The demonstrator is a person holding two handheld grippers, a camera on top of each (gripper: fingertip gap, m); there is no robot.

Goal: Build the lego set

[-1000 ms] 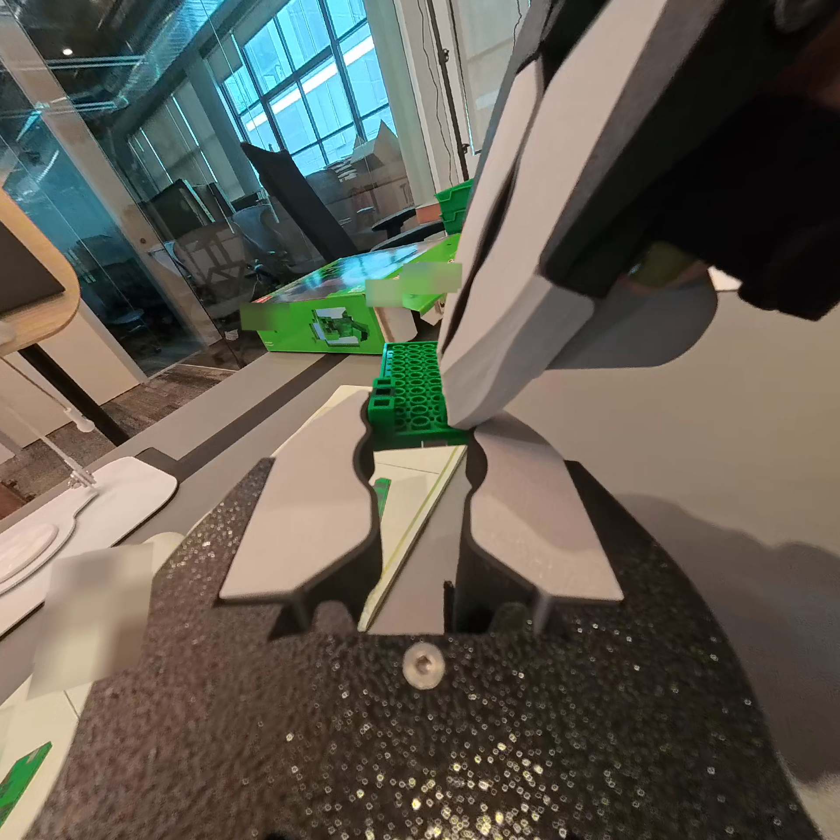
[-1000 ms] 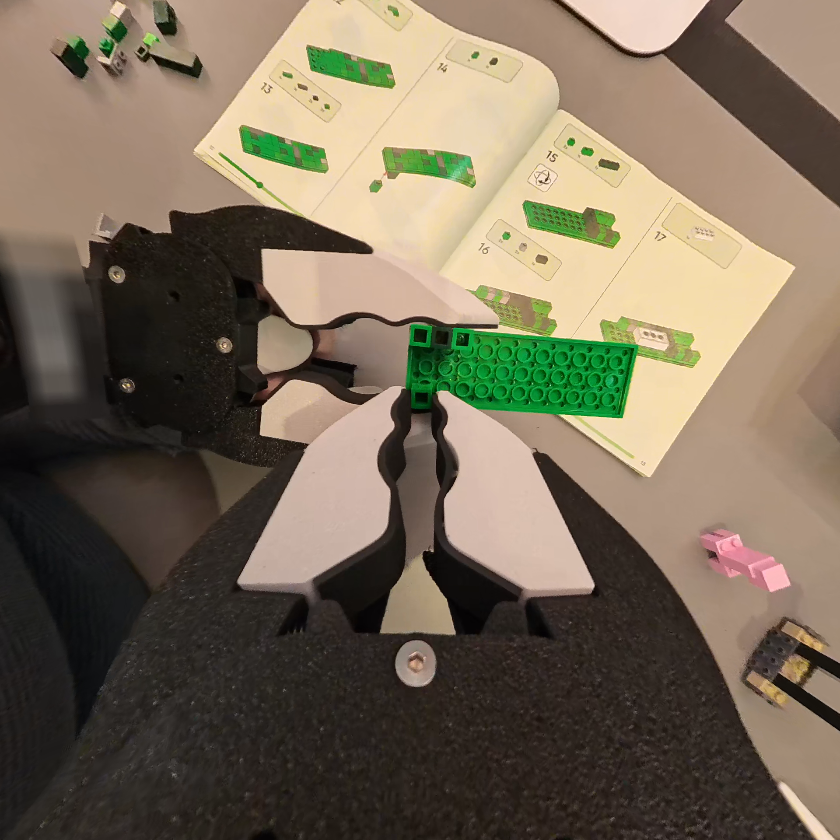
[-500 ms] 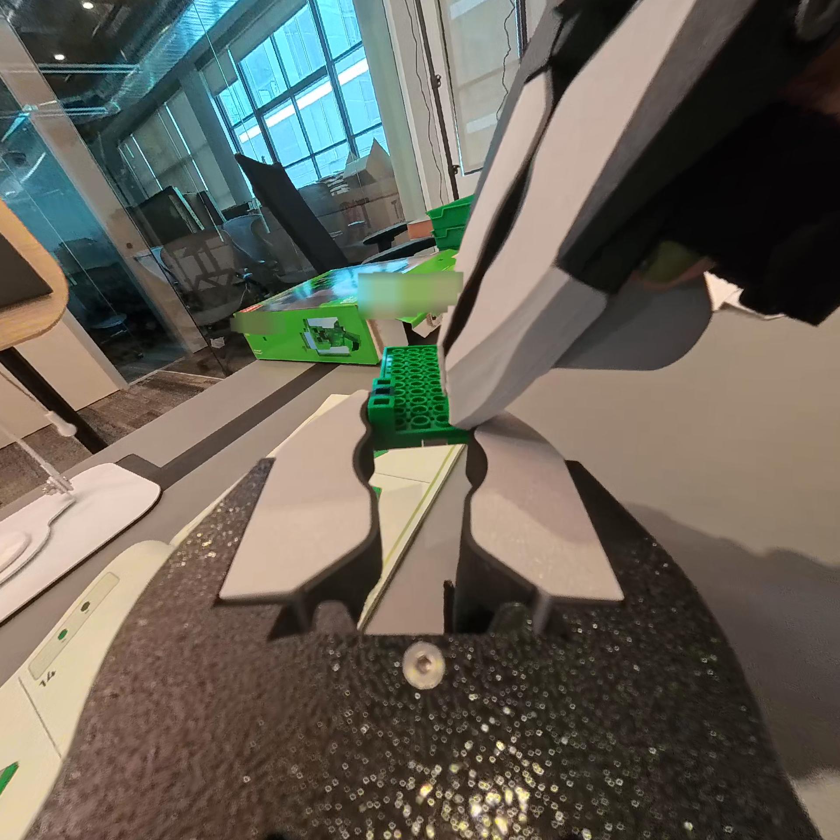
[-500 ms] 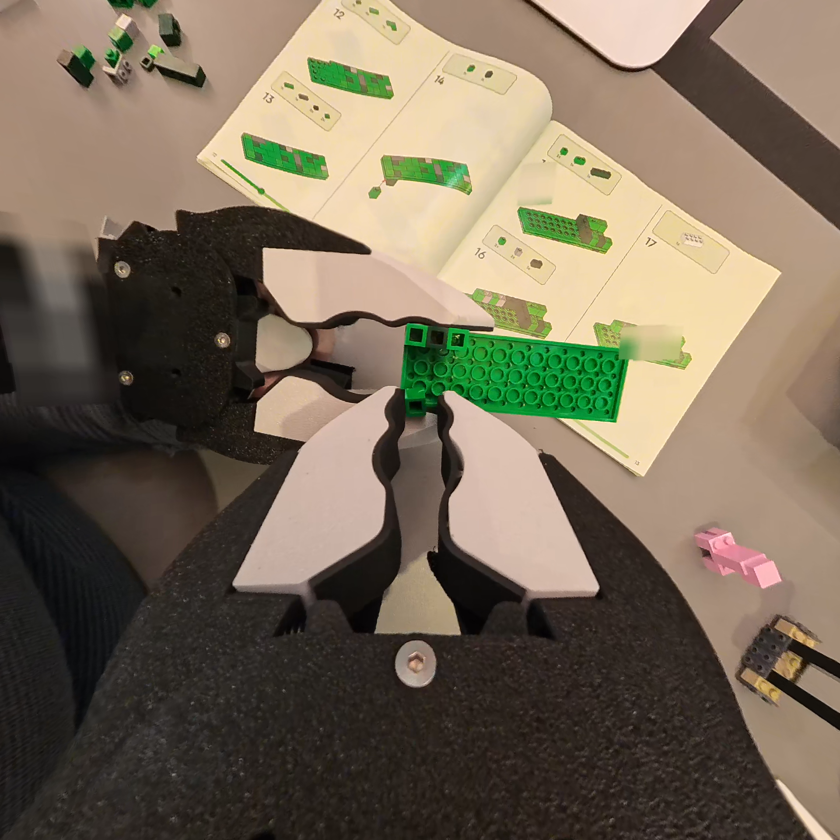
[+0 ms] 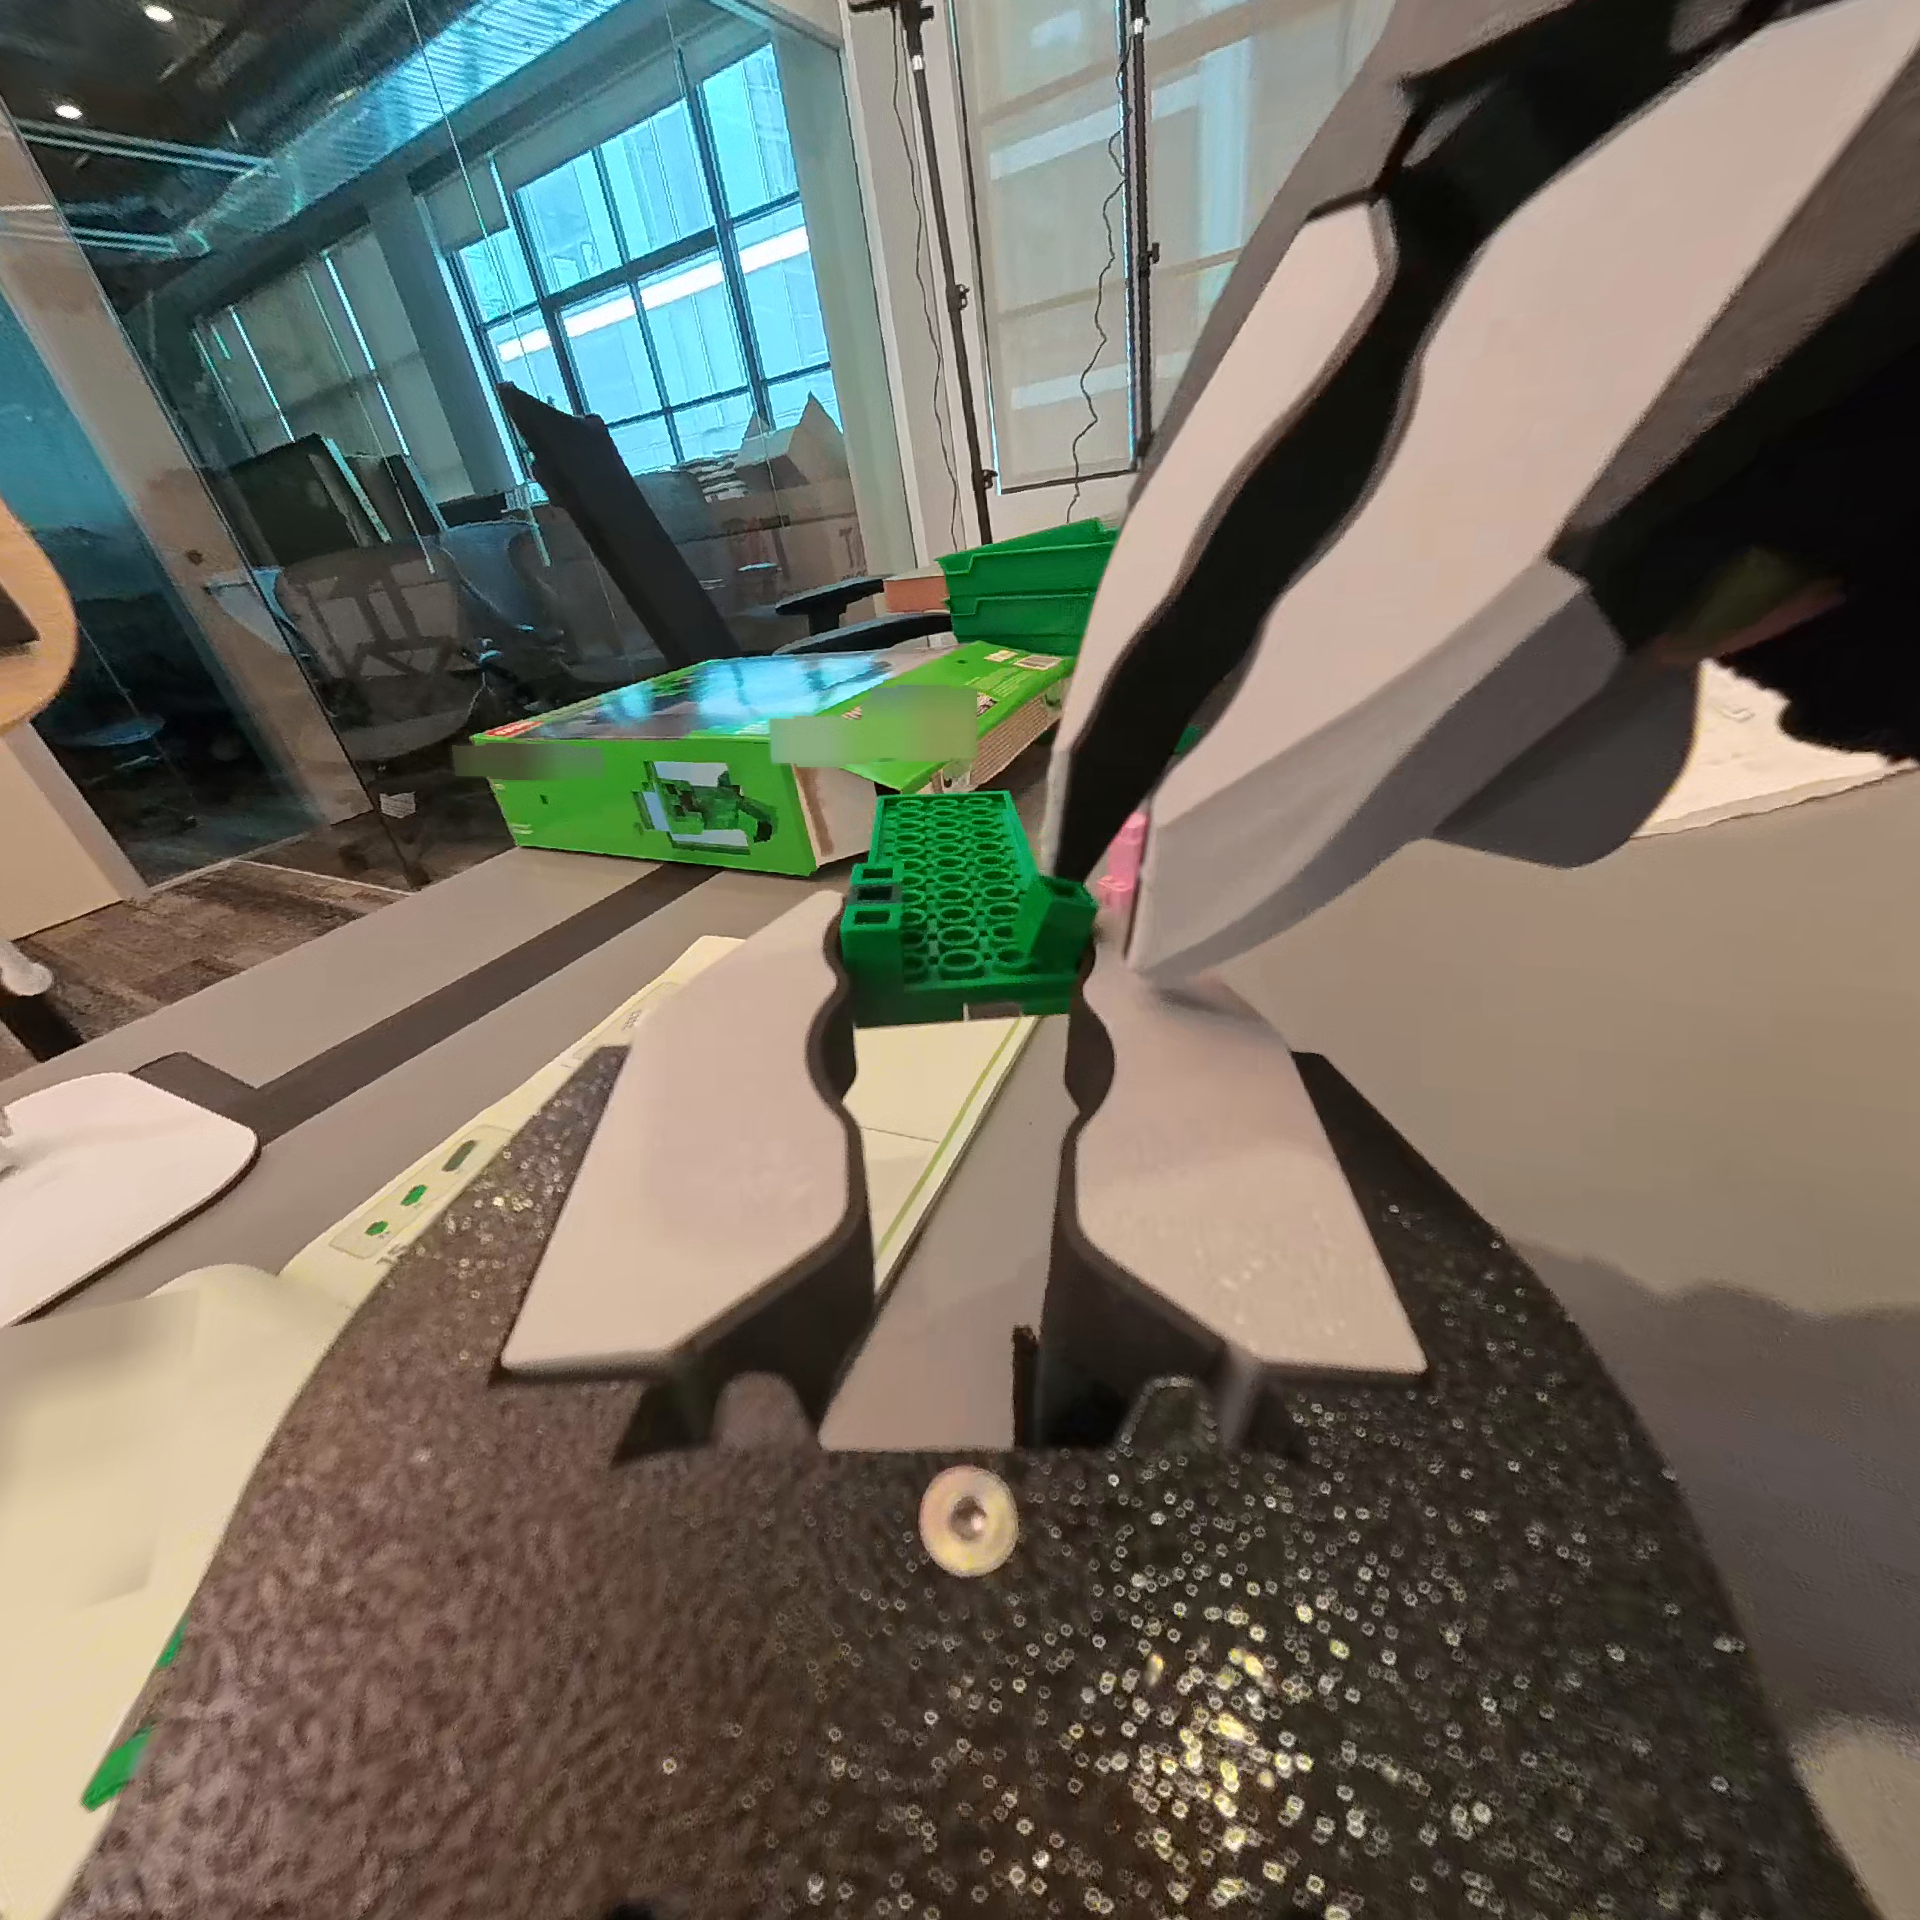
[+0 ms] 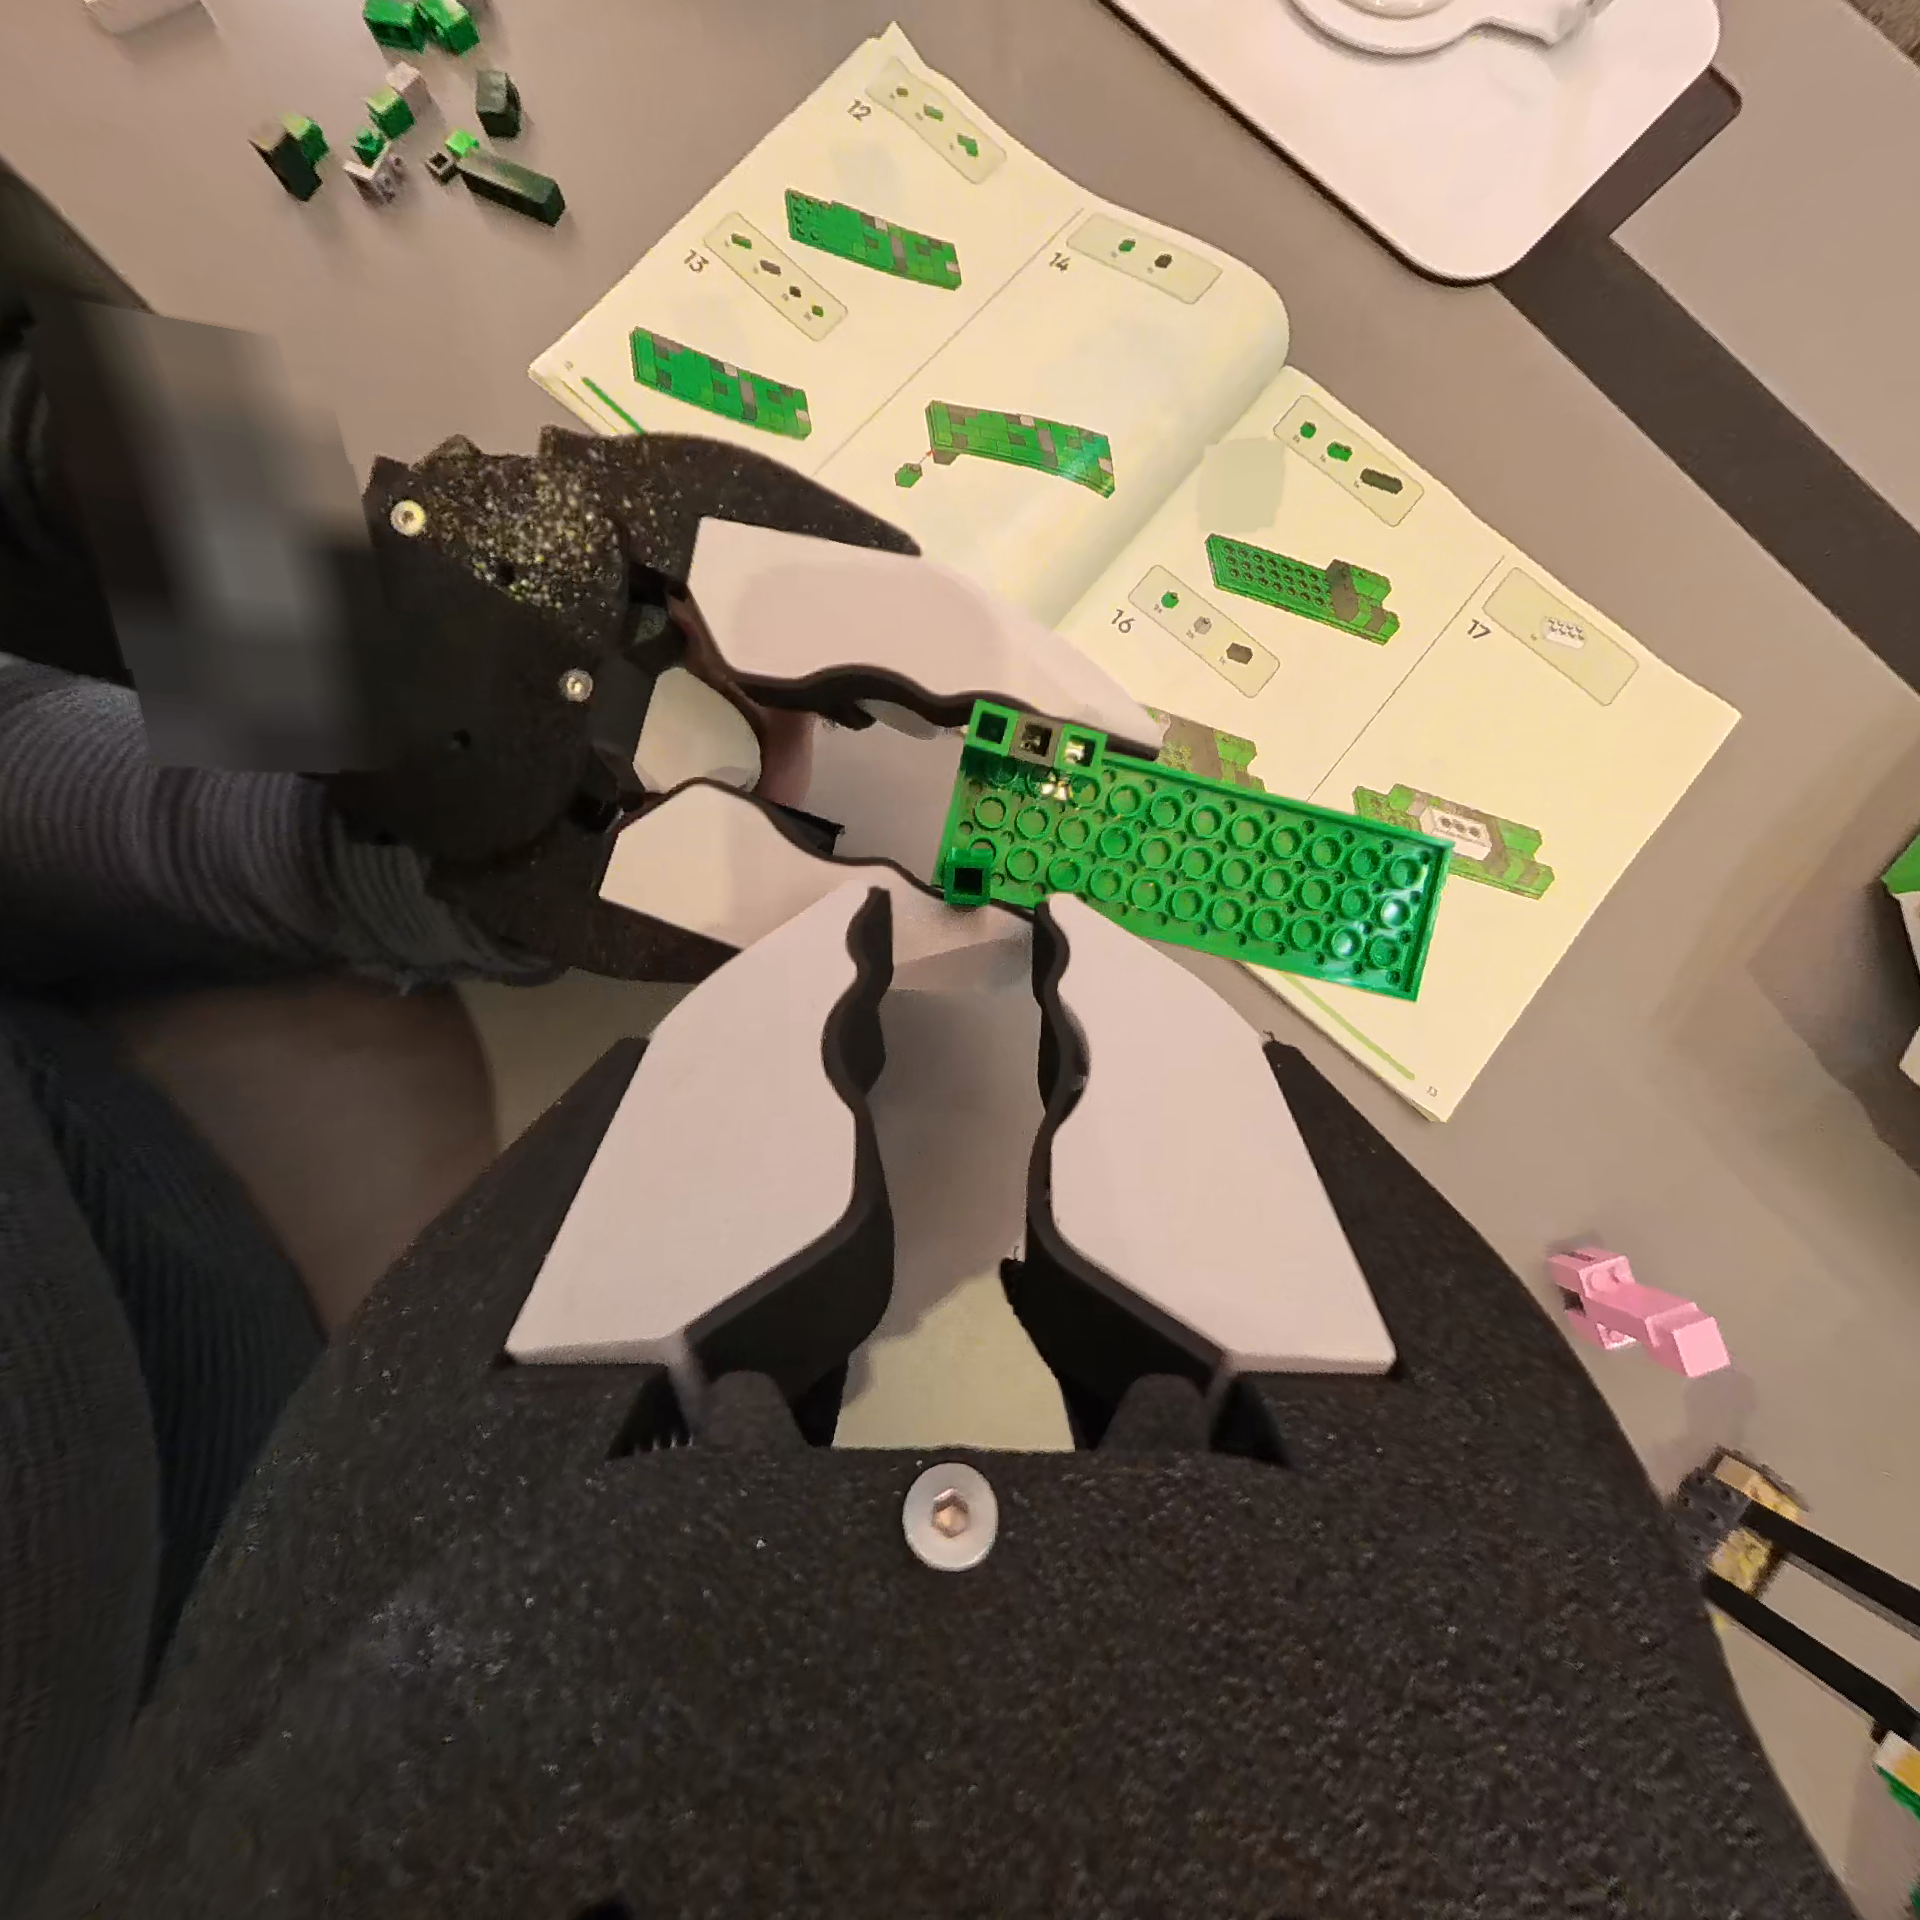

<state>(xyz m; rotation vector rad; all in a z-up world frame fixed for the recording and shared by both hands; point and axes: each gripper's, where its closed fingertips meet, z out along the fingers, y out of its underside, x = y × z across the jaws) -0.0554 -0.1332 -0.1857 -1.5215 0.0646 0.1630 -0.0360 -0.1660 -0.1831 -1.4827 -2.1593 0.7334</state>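
Note:
A long green studded plate (image 6: 1195,883) hangs in the air over the open instruction booklet (image 6: 1039,416). My left gripper (image 6: 1039,805) is shut on its left end. That end carries two green bricks with a grey one between them on the far edge, and one small green brick (image 6: 964,883) on the near corner. My right gripper (image 6: 956,909) is open, its tips either side of that small brick, just short of it. In the left wrist view the plate (image 5: 956,904) sits between my left gripper's fingers (image 5: 961,977), and the right gripper (image 5: 1107,894) comes down from the upper right.
Several loose green, grey and dark bricks (image 6: 416,135) lie at the far left of the grey table. A pink figure (image 6: 1631,1320) and a black-and-tan assembly (image 6: 1745,1527) lie at the right. A white pad (image 6: 1455,135) is at the back. A green box (image 5: 675,769) and green trays (image 5: 1029,582) stand beyond. Left and right tips are no more than a few centimetres apart.
My right gripper was shut on the small green brick at the plate's near corner. It has opened and drawn back slightly, and the brick stays on the plate. The left gripper holds on.

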